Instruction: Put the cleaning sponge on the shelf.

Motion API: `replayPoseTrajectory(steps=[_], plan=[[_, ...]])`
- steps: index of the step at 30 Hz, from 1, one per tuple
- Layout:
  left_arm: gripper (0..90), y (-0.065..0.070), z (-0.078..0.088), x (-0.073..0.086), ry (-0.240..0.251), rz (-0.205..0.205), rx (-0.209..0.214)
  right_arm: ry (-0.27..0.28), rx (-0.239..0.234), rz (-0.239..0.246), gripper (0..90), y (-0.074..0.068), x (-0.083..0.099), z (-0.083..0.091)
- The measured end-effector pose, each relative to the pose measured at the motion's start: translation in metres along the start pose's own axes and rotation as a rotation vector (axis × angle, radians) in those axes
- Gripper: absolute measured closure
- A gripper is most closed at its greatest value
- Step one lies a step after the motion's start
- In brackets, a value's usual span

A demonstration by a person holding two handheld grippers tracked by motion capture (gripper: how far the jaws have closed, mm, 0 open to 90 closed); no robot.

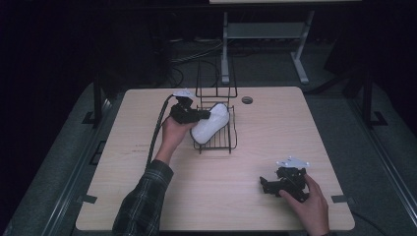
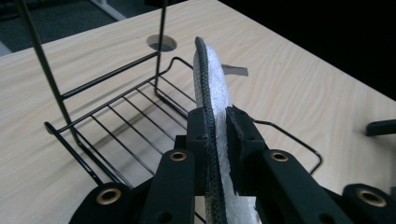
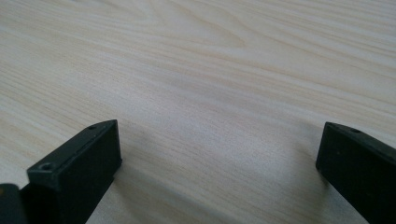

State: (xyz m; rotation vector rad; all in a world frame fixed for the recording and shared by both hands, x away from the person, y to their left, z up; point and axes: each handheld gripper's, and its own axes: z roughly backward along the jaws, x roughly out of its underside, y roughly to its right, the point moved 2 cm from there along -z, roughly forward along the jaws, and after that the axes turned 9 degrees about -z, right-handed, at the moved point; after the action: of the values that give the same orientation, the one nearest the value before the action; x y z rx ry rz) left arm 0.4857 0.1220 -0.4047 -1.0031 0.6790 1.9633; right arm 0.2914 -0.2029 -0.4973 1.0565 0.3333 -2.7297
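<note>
White insole (image 2: pixel 215 79) pinched in left gripper (image 2: pixel 215 122) fingers — over wire rack (image 2: pixel 116 116); right gripper (image 3: pixel 219 154) fingers spread.

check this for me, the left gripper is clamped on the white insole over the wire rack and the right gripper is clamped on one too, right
Not quite. The left gripper is clamped on the white insole over the wire rack, but the right gripper holds nothing: the right gripper view shows its jaws standing wide apart over the bare wooden table.
</note>
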Motion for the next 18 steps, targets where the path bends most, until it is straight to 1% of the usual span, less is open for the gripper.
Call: replayPoseTrajectory(steps=[2,5,6,7,8,12,16,18], plan=[[77.6,-0.002,-0.002,0.002,-0.005,-0.005,-0.013,0.0,0.0,0.0,0.0,0.0,0.0,0.0],[75.6,-0.006,-0.005,0.004,-0.004,0.003,-0.03,0.0,-0.001,0.0,0.0,0.0,0.0,0.0],[74.6,-0.008,-0.006,0.005,-0.006,-0.003,-0.041,0.0,-0.001,0.0,0.0,0.0,0.0,0.0],[73.6,-0.009,-0.007,0.006,-0.027,-0.01,-0.065,0.0,-0.001,0.0,0.0,0.0,0.0,0.0],[72.9,-0.01,-0.008,0.007,-0.036,-0.015,-0.07,0.0,-0.001,0.0,0.0,0.0,0.0,0.0],[71.8,-0.013,-0.01,0.01,-0.056,-0.012,-0.077,0.0,-0.001,0.001,0.0,0.0,0.0,0.0],[71.2,-0.017,-0.013,0.013,-0.075,-0.01,-0.102,0.0,-0.002,0.001,0.0,0.0,0.0,0.0],[70.6,-0.018,-0.013,0.013,-0.08,-0.012,-0.107,0.001,-0.002,0.001,0.0,0.0,0.0,0.0]])
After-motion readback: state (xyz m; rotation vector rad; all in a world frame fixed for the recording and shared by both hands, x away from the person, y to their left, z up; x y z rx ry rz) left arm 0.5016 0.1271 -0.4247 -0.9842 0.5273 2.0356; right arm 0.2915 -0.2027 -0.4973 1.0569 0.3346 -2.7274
